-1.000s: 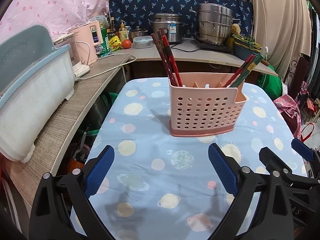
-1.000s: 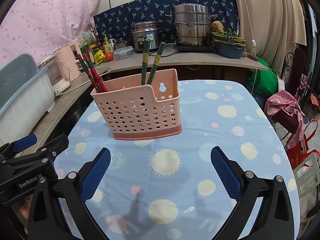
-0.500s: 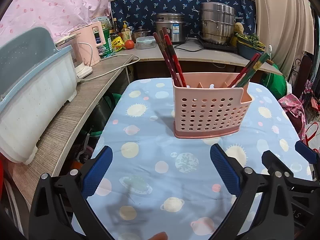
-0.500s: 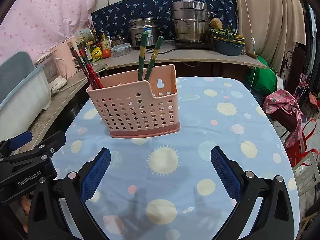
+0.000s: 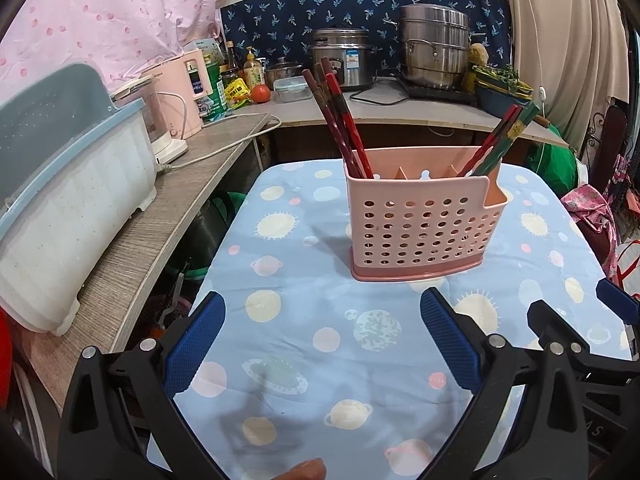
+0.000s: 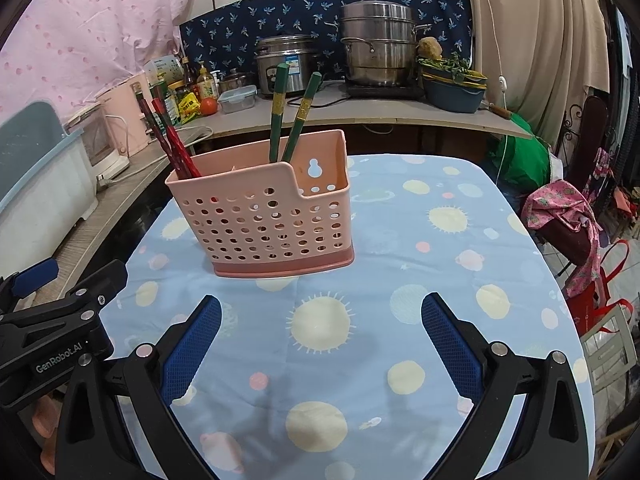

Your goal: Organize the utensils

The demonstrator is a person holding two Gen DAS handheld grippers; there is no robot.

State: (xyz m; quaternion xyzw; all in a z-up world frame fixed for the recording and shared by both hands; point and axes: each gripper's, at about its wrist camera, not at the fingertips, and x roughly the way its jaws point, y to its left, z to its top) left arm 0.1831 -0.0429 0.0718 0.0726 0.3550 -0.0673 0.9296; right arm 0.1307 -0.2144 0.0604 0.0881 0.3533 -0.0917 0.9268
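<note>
A pink perforated utensil holder [image 5: 422, 224] stands upright on the blue planet-print tablecloth [image 5: 304, 312]; it also shows in the right wrist view [image 6: 264, 216]. Red chopsticks [image 5: 338, 120] lean in its left compartment, and green chopsticks [image 6: 290, 114] with a red one lean in its right compartment [image 5: 500, 140]. My left gripper [image 5: 320, 340] is open and empty, short of the holder. My right gripper [image 6: 320, 340] is open and empty, nearer than the holder and a little to its right. The left gripper's body [image 6: 56, 328] shows at the right view's lower left.
A wooden counter [image 5: 168, 208] runs along the left with a blue-and-white bin [image 5: 60, 200] and a pink appliance [image 5: 180, 92]. The back counter holds a rice cooker [image 5: 344, 60], a steel steamer pot [image 5: 434, 48] and bottles. A pink bag [image 6: 568, 220] lies right of the table.
Both grippers have drawn back and risen slightly from the holder, which now sits lower in both views. Both stay open and empty.
</note>
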